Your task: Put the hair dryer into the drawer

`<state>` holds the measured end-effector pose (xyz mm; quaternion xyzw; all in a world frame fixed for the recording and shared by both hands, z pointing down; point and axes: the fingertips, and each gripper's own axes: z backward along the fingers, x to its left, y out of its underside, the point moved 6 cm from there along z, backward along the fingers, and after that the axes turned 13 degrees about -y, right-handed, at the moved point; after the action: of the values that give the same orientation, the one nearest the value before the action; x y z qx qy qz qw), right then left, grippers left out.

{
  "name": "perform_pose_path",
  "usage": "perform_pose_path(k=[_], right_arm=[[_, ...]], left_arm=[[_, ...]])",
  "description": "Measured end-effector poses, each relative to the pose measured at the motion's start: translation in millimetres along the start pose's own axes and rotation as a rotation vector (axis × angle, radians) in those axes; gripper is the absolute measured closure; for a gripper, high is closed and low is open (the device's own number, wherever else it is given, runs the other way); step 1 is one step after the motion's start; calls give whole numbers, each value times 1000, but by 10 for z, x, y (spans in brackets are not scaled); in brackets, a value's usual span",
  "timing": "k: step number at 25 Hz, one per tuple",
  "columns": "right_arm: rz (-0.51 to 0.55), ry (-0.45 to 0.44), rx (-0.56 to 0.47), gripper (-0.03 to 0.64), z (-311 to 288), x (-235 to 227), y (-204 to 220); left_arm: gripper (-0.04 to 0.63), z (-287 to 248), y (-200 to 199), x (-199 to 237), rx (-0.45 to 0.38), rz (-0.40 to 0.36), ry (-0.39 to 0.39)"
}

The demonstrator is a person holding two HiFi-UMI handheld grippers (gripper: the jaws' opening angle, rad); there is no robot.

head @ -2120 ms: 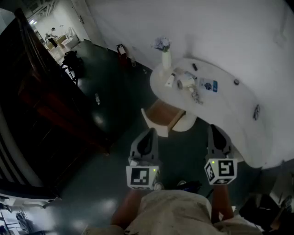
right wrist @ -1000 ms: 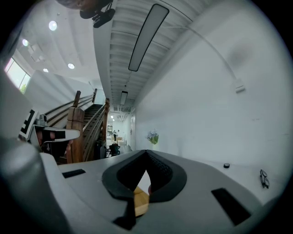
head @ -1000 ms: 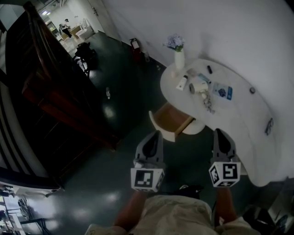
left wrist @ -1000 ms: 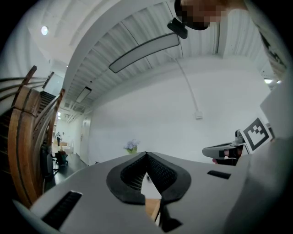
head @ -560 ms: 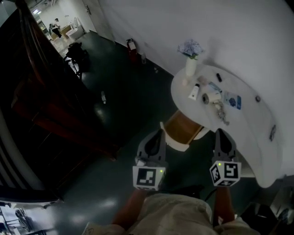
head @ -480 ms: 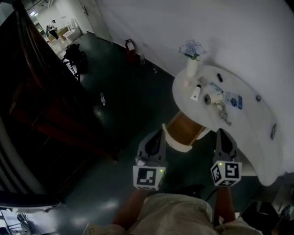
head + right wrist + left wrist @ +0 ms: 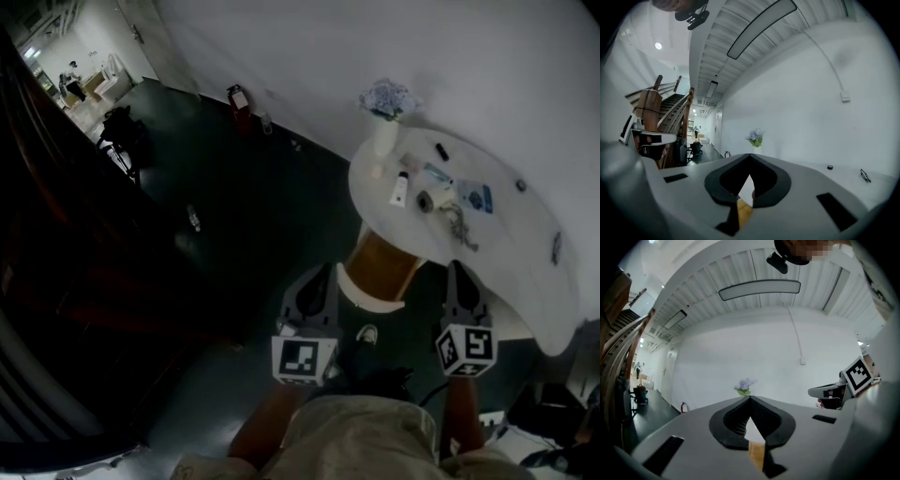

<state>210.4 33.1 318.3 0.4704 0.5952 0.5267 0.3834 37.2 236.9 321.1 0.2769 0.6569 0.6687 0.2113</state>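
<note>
A white curved table [image 7: 511,272] stands at the right in the head view. On it lies a small whitish hair dryer [image 7: 428,200] with its cord [image 7: 461,228] trailing toward me. Under the table's near edge a drawer [image 7: 367,293] stands pulled out, its wooden inside showing. My left gripper [image 7: 319,272] is shut and empty, just left of the drawer's front. Level with it, my right gripper [image 7: 461,269] is shut and empty too, to the right of the drawer by the table's edge. In the gripper views the left gripper [image 7: 750,398] and right gripper [image 7: 750,155] point level at the white wall.
A vase of flowers [image 7: 385,131], a tube [image 7: 399,190], a blue packet [image 7: 475,198] and glasses [image 7: 556,248] share the table. A dark wooden staircase [image 7: 75,281] fills the left. A red fire extinguisher [image 7: 235,97] stands by the wall. My shoe [image 7: 367,335] shows on the dark floor.
I have moved closer to the table: the drawer now lies right between the two grippers' tips. Both grippers stay shut and empty.
</note>
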Motion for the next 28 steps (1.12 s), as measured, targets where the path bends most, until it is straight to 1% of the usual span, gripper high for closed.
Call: perform_pose_path(k=[3, 6, 9, 12, 18, 24, 28], right_arm=[[-13, 27, 1, 612, -95, -48, 51], [-28, 48, 3, 613, -236, -129, 102], [-39, 78, -3, 612, -360, -230, 143], [-57, 125, -9, 612, -453, -379, 137], [-78, 208, 6, 612, -545, -754, 187], [-86, 276, 27, 612, -629, -1106, 267], [-102, 314, 42, 613, -661, -1290, 338]], left_arm=[[592, -148, 15, 41, 0, -1, 18], [594, -361, 46, 48, 6, -18, 42], [594, -613, 30, 24, -1, -35, 79], [592, -873, -24, -41, -4, -32, 122], [594, -1415, -132, -320, -14, -33, 216], [594, -1868, -110, -619, -12, -31, 296], [592, -2082, -74, -809, 5, -40, 341]])
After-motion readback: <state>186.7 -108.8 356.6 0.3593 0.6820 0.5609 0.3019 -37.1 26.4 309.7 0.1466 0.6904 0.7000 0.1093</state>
